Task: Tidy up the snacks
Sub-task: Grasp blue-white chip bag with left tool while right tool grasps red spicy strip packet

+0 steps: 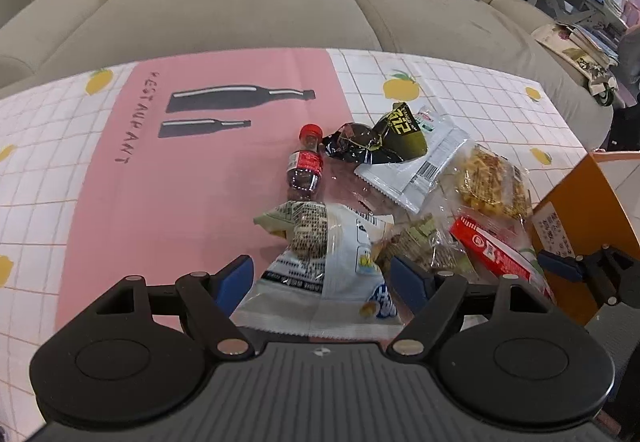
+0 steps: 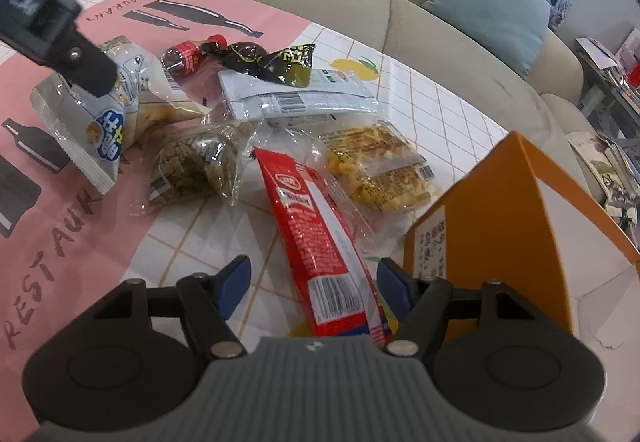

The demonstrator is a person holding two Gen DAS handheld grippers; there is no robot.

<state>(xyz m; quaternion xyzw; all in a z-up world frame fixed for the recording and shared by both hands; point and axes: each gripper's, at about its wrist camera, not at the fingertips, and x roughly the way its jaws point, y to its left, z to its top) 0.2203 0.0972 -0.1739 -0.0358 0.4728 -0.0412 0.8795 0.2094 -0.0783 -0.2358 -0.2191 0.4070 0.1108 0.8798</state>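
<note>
Six snack packets and one small red-capped cola bottle [image 1: 306,166] lie ahead of both tools. The left tool [image 1: 322,278] gapes around a grey-white crinkled packet [image 1: 320,274]; the right tool [image 2: 314,282] gapes around a long red plastic packet [image 2: 320,238]. Only the right view shows the orange cardboard box's [image 2: 500,210] white inside.

Left gripper [image 1: 322,280] sits low over the tabletop [image 1: 180,202], jaws wide open around the near end of a grey-white snack bag [image 1: 320,274], pads not touching it. Behind it lies a small cola bottle [image 1: 306,166] on its side, red cap pointing away. There's a black-and-yellow packet [image 1: 380,140], a clear pack of yellow snacks [image 1: 490,182] and a red packet [image 1: 496,252] beside the orange box [image 1: 580,210]. The right gripper's blue pad [image 1: 560,266] peeks in.
</note>
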